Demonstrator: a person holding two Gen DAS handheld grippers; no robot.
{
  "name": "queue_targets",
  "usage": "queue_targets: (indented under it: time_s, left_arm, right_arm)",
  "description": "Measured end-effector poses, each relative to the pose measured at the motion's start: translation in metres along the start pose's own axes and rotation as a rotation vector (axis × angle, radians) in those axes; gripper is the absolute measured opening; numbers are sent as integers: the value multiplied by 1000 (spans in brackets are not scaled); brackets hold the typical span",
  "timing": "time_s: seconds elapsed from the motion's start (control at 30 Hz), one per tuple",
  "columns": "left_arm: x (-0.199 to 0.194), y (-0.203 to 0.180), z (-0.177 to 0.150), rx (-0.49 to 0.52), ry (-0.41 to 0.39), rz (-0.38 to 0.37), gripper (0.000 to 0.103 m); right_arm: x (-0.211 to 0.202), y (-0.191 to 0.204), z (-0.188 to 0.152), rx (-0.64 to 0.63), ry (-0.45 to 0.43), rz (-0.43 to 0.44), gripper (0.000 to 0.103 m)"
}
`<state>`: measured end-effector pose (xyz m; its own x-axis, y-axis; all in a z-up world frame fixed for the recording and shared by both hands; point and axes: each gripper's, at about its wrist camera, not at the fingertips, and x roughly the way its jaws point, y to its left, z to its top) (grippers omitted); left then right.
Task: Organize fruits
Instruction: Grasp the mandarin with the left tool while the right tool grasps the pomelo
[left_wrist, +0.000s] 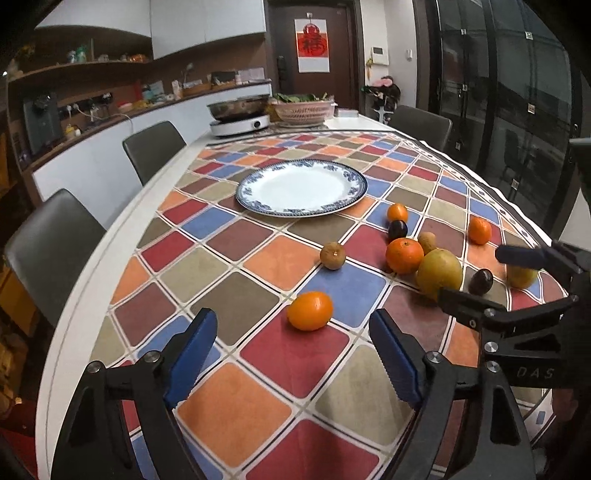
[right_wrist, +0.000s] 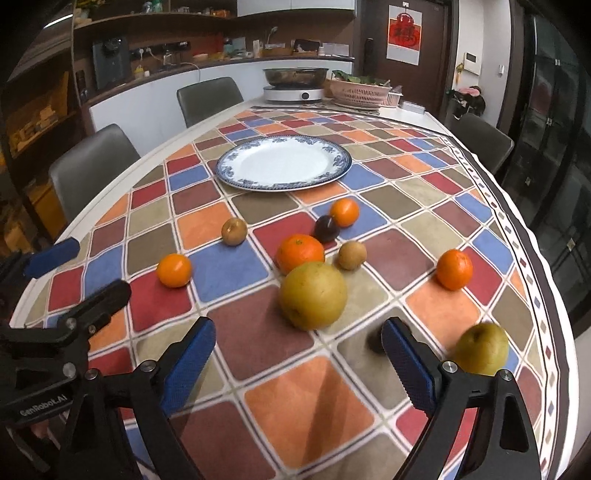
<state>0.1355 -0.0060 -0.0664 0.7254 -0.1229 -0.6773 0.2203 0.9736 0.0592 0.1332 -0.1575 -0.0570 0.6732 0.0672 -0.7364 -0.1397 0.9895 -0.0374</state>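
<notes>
Several fruits lie loose on the checked tablecloth in front of a bare blue-rimmed white plate. My left gripper is open, and a small orange sits just beyond its fingertips, untouched. My right gripper is open too, with a big yellow-green pear right ahead of its tips. A dark plum is half hidden behind its right finger. A smaller green pear lies to the right. Each gripper shows in the other's view, left and right.
More oranges, two small brown fruits and another plum are scattered mid-table. At the far end stand an induction cooker with a pan and a pink basket. Grey chairs line the left edge.
</notes>
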Motion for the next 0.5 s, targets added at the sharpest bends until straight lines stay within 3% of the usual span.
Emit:
queue_targets:
  time_s: [0.33,0.5]
  left_arm:
    - [43,-2,3,19,97,-33,78]
    - [60,-1,2,6,153,-57,67]
  right_arm:
    - [30,-7,11,2,58,-3,88]
    - [42,-8,10,-4,90,-16,84]
